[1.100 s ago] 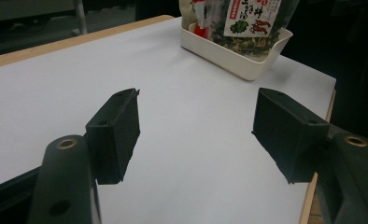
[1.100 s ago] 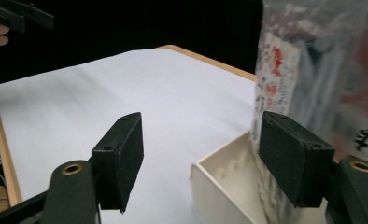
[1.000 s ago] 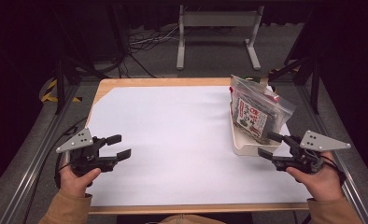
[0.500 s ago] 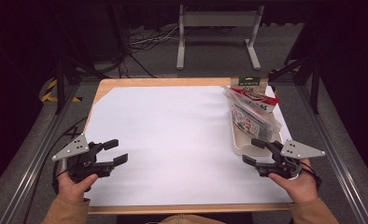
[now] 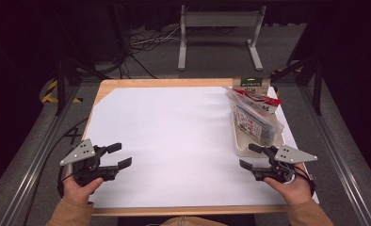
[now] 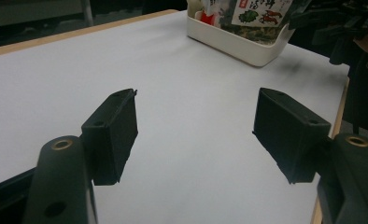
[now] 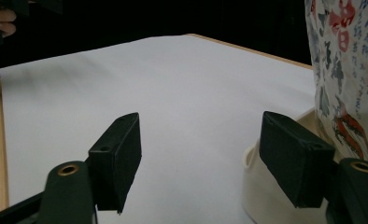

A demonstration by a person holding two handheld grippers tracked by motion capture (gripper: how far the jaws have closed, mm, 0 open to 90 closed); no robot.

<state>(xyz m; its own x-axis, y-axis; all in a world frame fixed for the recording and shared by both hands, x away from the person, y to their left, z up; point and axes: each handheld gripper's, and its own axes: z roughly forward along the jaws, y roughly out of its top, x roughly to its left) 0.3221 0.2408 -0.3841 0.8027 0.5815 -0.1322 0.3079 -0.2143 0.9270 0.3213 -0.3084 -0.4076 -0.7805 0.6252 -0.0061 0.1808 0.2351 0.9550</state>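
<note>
The right gripper (image 5: 254, 157) has dropped away from the snack bags and now hangs low over the near right corner of the tabletop (image 5: 174, 141), just beside the near end of the white tray (image 5: 242, 149). A second ago it was up at the bags, close against the front packet; now its jaws stand wide apart with nothing between them, and in the right gripper view (image 7: 198, 161) one jaw sits close by the tray's cream wall without clearly touching it. I'd read that as a let-go or a pull-back: the bags are left to themselves.

The bags (image 5: 254, 117) have changed too. They stood fairly upright in the tray a second ago; now they lean over, tipped toward the far end, the printed packet lying at a slant with the red-edged one (image 5: 263, 99) behind it and a green-topped one (image 5: 251, 84) at the back. All remain inside the tray at the right edge of the white sheet, so whatever comes next will likely mean reaching in again.

The left gripper (image 5: 120, 155) has hardly stirred. It rests low over the near left of the tabletop, well apart from the tray, jaws spread wide and empty (image 6: 196, 135), only bare white sheet between them.
</note>
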